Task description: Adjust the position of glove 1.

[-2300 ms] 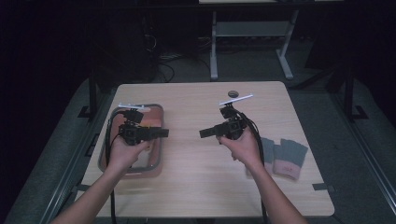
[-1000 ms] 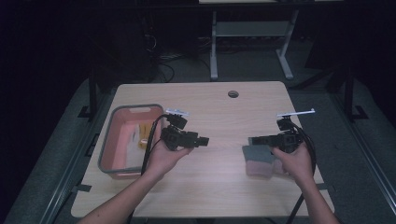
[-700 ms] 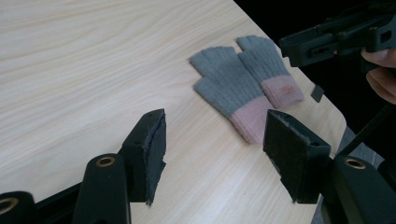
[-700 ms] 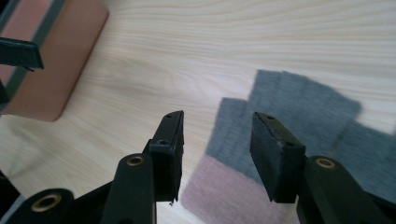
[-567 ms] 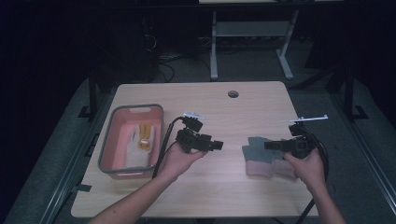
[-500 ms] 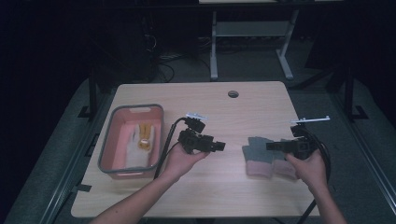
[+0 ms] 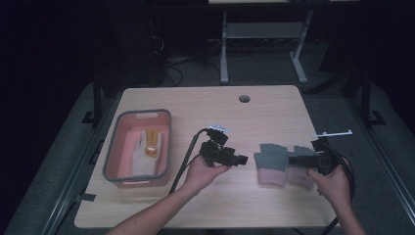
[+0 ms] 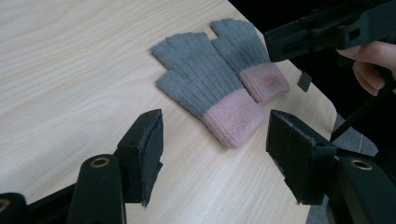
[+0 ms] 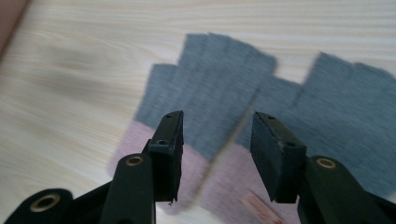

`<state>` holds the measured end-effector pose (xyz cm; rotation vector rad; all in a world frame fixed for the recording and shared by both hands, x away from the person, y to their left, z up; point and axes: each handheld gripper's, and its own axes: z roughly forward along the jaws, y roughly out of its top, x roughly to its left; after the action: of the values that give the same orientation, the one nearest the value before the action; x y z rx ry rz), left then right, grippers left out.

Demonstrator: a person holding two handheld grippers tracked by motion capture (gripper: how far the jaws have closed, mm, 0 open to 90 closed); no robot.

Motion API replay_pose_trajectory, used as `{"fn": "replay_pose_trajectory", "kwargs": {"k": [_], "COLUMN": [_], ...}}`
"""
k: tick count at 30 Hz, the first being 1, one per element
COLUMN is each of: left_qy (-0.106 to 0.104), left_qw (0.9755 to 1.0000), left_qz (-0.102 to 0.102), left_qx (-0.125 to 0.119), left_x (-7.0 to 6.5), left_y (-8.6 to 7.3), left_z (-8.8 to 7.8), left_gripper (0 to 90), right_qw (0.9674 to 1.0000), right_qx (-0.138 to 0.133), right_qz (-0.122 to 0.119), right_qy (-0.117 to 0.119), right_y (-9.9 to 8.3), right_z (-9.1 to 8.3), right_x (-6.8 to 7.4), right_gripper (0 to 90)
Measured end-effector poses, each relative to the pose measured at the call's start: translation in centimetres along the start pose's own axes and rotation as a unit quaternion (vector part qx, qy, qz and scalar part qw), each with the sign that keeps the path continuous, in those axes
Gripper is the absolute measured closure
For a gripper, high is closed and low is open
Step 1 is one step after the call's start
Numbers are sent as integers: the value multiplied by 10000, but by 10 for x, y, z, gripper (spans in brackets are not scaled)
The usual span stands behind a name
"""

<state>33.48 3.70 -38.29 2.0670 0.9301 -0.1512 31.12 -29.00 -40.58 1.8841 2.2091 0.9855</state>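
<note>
- Pale wood grain covers the desk, which is set in a dark room with a metal stand behind it.
- The fingers of the left gripper are seen spread apart, having just been opening, with nothing between them; bare desk and the cuff of a glove are framed in the gap.
- The left gripper is held level just above the desk and is pointed toward the gloves, close to them but not touching.
- The fingers of the right gripper are parted and released, hanging over the gloves; no cloth is seen pinched between the pads.
- The right gripper is aimed toward the left one from the far side of the gloves, its tips over the right glove.
- Two grey gloves with pink cuffs are laid flat side by side on the right half of the desk, cuffs toward the person; the left glove lies between the two grippers.
- A small label is seen on the cuff of the right glove in the left gripper view.
- A pink bin with a grey rim is placed on the left part of the desk, well apart from the gloves, and light-coloured cloth with a yellowish patch is held in it.
- A round hole is cut near the far edge of the desk.
</note>
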Motion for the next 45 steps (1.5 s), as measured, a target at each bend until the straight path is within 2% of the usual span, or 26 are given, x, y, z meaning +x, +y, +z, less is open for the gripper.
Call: {"fn": "replay_pose_trajectory", "kwargs": {"k": [11, 19, 23, 27, 35, 40, 45], "left_qy": [-42, -71, -95, -92, -145, -116, -124], "left_qw": [9999, 9999, 9998, 9997, 9995, 9996, 9994], "left_qz": [-44, -22, -99, -110, -154, -153, -282], "left_qx": [89, 141, 160, 197, 222, 214, 159], "left_x": [-2, -3, -2, -2, -5, -4, 0], "left_y": [-7, -8, -11, -14, -18, -18, -17], "left_z": [14, 19, 24, 29, 33, 30, 28], "left_gripper": [338, 334, 326, 326, 325, 325, 325], "right_qw": [9988, 9951, 9944, 9942, 9969, 9975, 9975], "right_qx": [151, 409, 417, 417, 433, 402, 412], "right_qz": [-15, -205, -284, -322, -133, -66, -129], "right_qy": [-456, -880, -933, -937, -645, -570, -556], "right_y": [-14, -21, -24, -25, -24, -23, -22], "right_z": [9, 23, 27, 28, 26, 24, 20], "right_x": [-16, -20, -18, -18, -25, -28, -27], "right_gripper": [532, 533, 545, 584, 791, 816, 819]}}
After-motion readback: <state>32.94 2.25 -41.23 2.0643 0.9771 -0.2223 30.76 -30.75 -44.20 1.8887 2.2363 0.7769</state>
